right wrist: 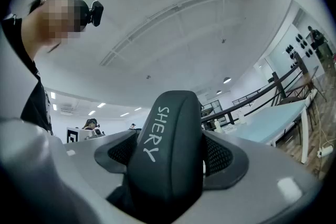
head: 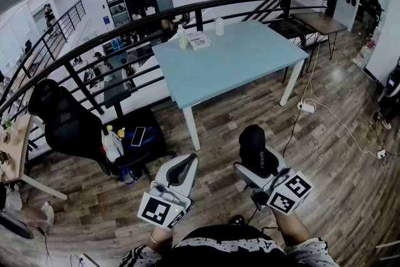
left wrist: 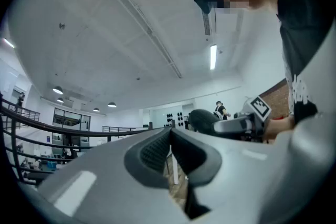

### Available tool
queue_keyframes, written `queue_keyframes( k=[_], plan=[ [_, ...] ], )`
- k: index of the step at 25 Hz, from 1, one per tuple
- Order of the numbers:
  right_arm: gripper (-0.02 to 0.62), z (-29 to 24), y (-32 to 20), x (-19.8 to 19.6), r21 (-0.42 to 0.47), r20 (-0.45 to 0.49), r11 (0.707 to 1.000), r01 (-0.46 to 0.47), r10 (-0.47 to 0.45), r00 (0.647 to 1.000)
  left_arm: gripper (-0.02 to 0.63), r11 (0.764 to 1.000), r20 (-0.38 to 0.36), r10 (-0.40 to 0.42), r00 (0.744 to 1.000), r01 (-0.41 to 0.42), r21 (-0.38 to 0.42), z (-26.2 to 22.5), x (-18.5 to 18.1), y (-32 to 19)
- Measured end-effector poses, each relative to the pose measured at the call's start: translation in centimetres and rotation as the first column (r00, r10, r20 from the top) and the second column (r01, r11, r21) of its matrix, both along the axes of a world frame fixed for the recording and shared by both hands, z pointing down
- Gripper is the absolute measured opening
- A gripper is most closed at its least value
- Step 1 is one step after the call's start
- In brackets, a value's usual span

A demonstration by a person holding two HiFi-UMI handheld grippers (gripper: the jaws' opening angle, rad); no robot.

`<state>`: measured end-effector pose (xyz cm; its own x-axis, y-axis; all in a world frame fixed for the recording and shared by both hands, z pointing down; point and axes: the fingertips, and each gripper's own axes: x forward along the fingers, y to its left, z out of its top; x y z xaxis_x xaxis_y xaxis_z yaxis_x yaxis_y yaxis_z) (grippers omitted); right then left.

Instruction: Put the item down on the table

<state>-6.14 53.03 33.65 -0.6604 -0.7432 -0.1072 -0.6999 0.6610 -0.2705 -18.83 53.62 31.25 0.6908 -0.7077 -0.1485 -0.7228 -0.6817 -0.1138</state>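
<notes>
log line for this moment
right gripper: shut on black item | left gripper: shut, empty | table: ahead, item not down

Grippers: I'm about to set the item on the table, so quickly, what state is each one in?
Left gripper: shut, nothing between its jaws.
Right gripper: shut on the black item lettered SHERY.

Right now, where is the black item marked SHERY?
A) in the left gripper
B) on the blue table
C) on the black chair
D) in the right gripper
D: the right gripper is clamped on the black item, away from the blue table.
</notes>
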Motion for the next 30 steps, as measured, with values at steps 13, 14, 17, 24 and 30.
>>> queue_keyframes(
  k=[13, 14, 17, 24, 30],
  plan=[
    [0.387, 0.0, -0.1, 1.7, -0.008, 0.052, 1.0, -0.024, 0.025, 0.998, 0.0, 1.0, 0.004, 0.016, 1.0, -0.016, 0.005, -0.2, 1.1, -0.3],
    [0.387, 0.1, -0.2, 1.8, -0.01, 0.056, 1.0, -0.023, 0.023, 0.998, 0.0, 1.0, 0.009, 0.014, 1.0, -0.014, 0.003, -0.1, 1.2, -0.3],
    [0.387, 0.3, -0.4, 2.2, -0.019, 0.073, 1.0, -0.015, 0.016, 0.997, 0.0, 1.0, 0.02, 0.002, 1.0, -0.002, -0.007, 0.3, 1.4, -0.4],
    [0.387, 0.1, -1.5, 2.9, -0.008, 0.071, 1.0, 0.016, -0.015, 0.997, 0.0, 0.999, 0.042, -0.038, 0.998, 0.039, -0.011, 0.3, 2.0, -1.2],
    [0.387, 0.2, -2.1, 3.9, -0.005, 0.073, 0.999, 0.052, -0.052, 0.996, 0.0, 0.998, 0.043, -0.055, 0.998, 0.055, -0.003, 0.1, 3.9, -2.0]
  ],
)
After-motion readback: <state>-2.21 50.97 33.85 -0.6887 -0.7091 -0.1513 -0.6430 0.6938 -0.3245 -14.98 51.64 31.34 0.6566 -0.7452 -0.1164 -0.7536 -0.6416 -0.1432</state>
